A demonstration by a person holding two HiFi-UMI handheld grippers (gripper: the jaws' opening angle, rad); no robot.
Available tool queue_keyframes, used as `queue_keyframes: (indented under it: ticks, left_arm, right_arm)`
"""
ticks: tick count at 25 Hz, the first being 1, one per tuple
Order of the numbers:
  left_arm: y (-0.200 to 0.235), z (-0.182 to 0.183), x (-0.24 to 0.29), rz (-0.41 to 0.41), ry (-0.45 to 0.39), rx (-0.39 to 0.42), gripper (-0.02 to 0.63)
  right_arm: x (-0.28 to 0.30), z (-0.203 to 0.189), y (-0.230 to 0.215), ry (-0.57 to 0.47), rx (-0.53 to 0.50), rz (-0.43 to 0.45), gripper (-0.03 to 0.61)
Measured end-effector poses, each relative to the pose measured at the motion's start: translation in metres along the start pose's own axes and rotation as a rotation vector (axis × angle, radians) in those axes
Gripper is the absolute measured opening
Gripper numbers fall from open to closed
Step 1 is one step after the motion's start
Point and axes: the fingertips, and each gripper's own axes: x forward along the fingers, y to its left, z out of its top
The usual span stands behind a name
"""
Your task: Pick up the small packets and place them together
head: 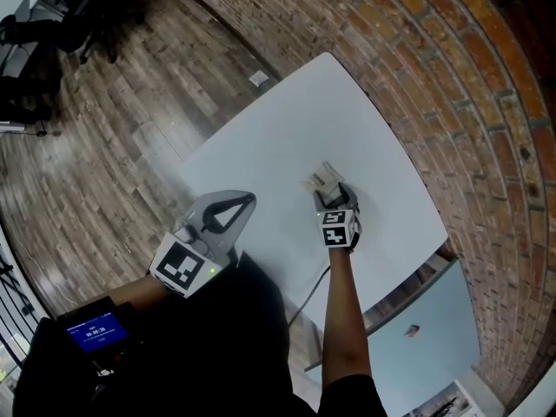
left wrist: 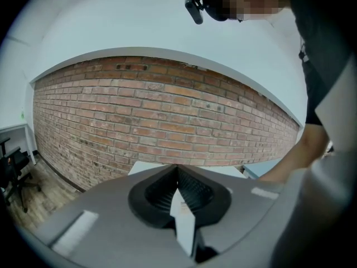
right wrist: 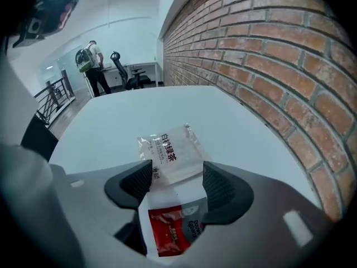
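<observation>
surface: white table (head: 287,137) | on it: clear packet (right wrist: 170,152); red packet (right wrist: 173,230) | the 2 overlap

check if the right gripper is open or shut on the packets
Open: on the right gripper the jaws stand wide apart, not pressing the clear packet and red packet lying between them.

Three small packets, two of them laid together on the table.

A translucent packet (right wrist: 170,149) printed with green characters is seen lying flat on the white table (right wrist: 106,127). A packet with a red and grey print (right wrist: 170,230) is laid just beside it, edge to edge; which one overlaps cannot be told. Both are found between the wide-apart jaws of the right gripper (right wrist: 177,178), untouched by the pads. A thin white packet (left wrist: 184,219) is held edge-on, upright, in the closed left gripper (left wrist: 178,175).
</observation>
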Motion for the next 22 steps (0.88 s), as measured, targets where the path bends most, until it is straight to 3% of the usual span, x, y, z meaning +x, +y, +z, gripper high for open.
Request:
queue_keyframes:
  ticks: [3, 9, 13, 22]
  left_arm:
    - [0.003, 0.002, 0.001, 0.0, -0.005, 0.004, 0.0]
    - [0.006, 0.0, 0.001, 0.006, 0.006, -0.005, 0.0]
    - [0.004, 0.0, 0.002, 0.003, 0.008, -0.013, 0.0]
    - [0.009, -0.004, -0.001, 0.023, 0.01, -0.032, 0.0]
  right_arm:
    - [-0.002, -0.001, 0.0, -0.009, 0.016, 0.022, 0.287]
    - [0.0, 0.009, 0.004, -0.027, -0.072, 0.045, 0.287]
    - [0.002, 0.004, 0.005, -0.001, -0.033, 0.081, 0.29]
    - [-0.003, -0.003, 0.003, -0.013, 0.068, 0.048, 0.29]
